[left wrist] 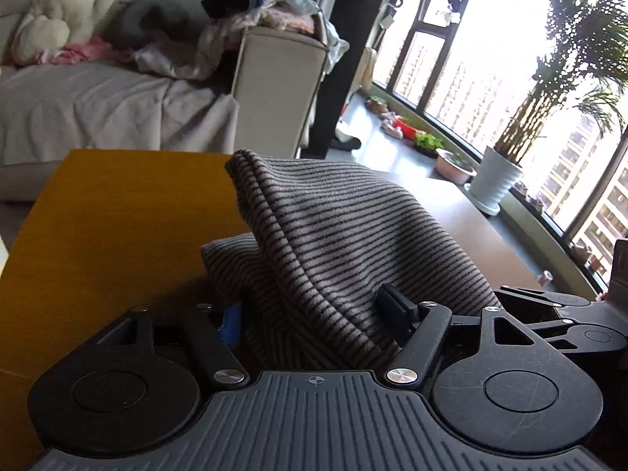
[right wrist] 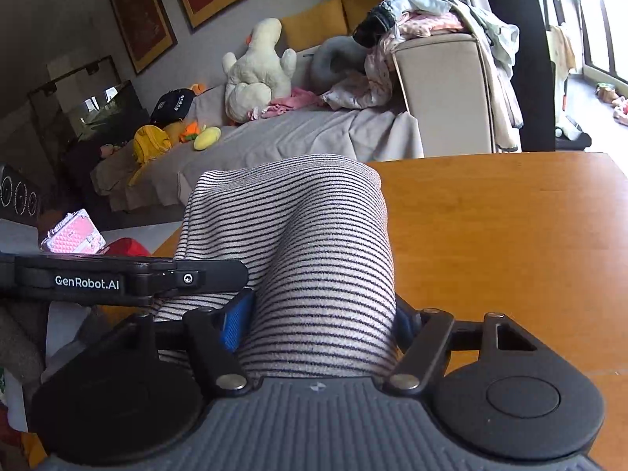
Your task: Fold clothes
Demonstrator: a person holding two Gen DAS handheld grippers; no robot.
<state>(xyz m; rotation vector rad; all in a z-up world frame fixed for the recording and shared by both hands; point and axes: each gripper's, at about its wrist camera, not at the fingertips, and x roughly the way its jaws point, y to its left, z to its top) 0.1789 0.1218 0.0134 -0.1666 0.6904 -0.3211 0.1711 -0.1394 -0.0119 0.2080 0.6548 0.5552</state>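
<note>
Left wrist view: low over the orange wooden counter [left wrist: 110, 212], close behind bunched grey black-striped knit cloth [left wrist: 333, 243], facing the grey-covered sofa [left wrist: 98, 106] and tall windows [left wrist: 471, 66]. Right wrist view: equally close, same cloth [right wrist: 306, 243], counter [right wrist: 502, 235], sofa [right wrist: 306, 137]; both share the cream plush duck [left wrist: 59, 15] [right wrist: 257, 66].

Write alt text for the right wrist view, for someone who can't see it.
The right tongs grip a bunched striped garment that rises over an orange table. The left tongs show at the left edge. Behind stands a sofa with a plush duck and a heap of clothes.
</note>
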